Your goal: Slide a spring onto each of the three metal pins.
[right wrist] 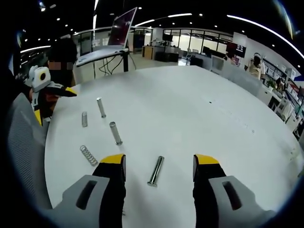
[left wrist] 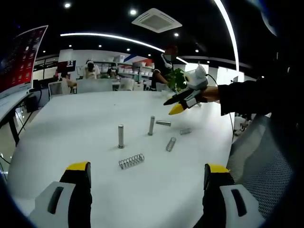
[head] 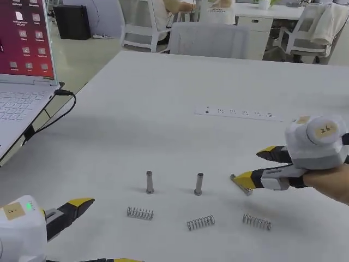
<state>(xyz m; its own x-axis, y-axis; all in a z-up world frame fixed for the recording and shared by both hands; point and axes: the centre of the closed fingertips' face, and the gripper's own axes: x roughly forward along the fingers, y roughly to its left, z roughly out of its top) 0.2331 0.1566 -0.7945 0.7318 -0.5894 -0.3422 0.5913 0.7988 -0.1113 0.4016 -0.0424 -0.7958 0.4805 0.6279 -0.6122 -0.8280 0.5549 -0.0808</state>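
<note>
Three metal pins sit on the white table (head: pixel 218 82): left pin (head: pixel 149 182) and middle pin (head: pixel 199 184) stand upright, well apart, and the third pin (head: pixel 240 184) lies flat to their right. Three springs lie loose in a row nearer the person, one in front of each pin: left spring (head: pixel 140 213), middle spring (head: pixel 200 222), right spring (head: pixel 256 221). None is on a pin. Right gripper (head: pixel 248 166) has its jaws spread, grasping nothing. In the right gripper view the fallen pin lies on the table between the yellow tips, clear of both. A round sticker on top of this gripper carries a handwritten number, apparently "26". Left gripper (head: pixel 101 232) is low at the near left, released, with nothing between its jaws, a green light lit on its body. The laptop (head: pixel 22 65) at far left shows a magenta desktop, icon text too small to read.
</note>
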